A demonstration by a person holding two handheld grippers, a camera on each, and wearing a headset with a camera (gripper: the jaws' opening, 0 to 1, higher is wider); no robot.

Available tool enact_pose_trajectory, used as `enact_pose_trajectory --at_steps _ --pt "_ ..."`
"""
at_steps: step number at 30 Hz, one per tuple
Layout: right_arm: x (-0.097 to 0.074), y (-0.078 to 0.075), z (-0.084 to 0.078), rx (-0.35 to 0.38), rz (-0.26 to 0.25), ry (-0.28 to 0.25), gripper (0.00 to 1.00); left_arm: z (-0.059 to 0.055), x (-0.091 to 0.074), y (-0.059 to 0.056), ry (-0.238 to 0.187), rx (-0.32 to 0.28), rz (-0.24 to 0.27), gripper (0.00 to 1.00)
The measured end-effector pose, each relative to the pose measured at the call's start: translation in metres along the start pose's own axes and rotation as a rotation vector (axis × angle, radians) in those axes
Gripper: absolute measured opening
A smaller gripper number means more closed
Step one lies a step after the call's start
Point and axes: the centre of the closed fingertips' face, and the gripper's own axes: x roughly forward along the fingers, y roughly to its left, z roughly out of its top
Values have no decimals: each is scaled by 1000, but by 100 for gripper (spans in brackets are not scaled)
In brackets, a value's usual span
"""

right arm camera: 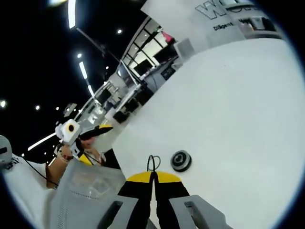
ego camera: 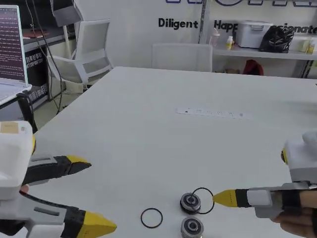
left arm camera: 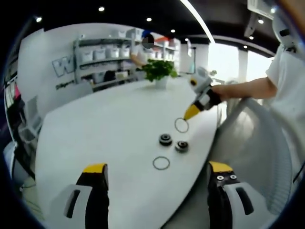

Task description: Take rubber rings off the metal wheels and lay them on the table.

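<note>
Plainly, wall lettering (ego camera: pixel 178 23) reads "Diligent"; right gripper (ego camera: pixel 219 198) seemingly pinches rubber ring (ego camera: pixel 202 188).

Head cam down over table (ego camera: pixel 148 124); L/R cams low, facing inward; share wheels (ego camera: pixel 190 202).

Office or lab workroom, you note: long white surface (ego camera: pixel 148 124), white swivel chair (ego camera: pixel 91 44), laptop screen (ego camera: pixel 10 44) at left, wall lettering (ego camera: pixel 177 23) reading "Diligent", shelf (ego camera: pixel 262 53) with bins and bottles, potted plant (left arm camera: pixel 159 70), recessed ceiling lights (left arm camera: pixel 101 8).
</note>
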Motion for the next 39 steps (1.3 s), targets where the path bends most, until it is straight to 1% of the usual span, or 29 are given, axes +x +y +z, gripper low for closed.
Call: enact_pose_trajectory --at_steps 6,10,12,17,20,22,25,30,34,39 --pt "-5 6 11 -11 13 -34 0 -5 -9 4 -15 -30 30 88" --pt "-8 13 18 -15 31 -52 0 -9 -13 10 -4 -21 68 92" --pt "-8 16 22 -18 36 -58 0 -10 -15 9 -5 -22 67 92" --pt "-8 25 29 -56 39 -66 0 -14 -20 9 -3 -30 72 92" --pt "-8 33 33 -82 48 -56 0 -16 -23 10 0 -24 80 92" --pt "-7 38 36 -96 53 -55 0 -15 -25 11 -8 -28 89 91" --pt "-4 44 40 -113 57 -58 0 -11 -27 10 -32 -47 93 91" --pt "7 56 43 -159 68 -28 0 -9 -30 10 -45 -56 100 91" --pt "20 63 41 -217 69 24 0 -7 -32 10 -51 -59 100 91" --pt "38 68 37 -258 66 80 0 -5 -35 12 -59 -58 109 93"
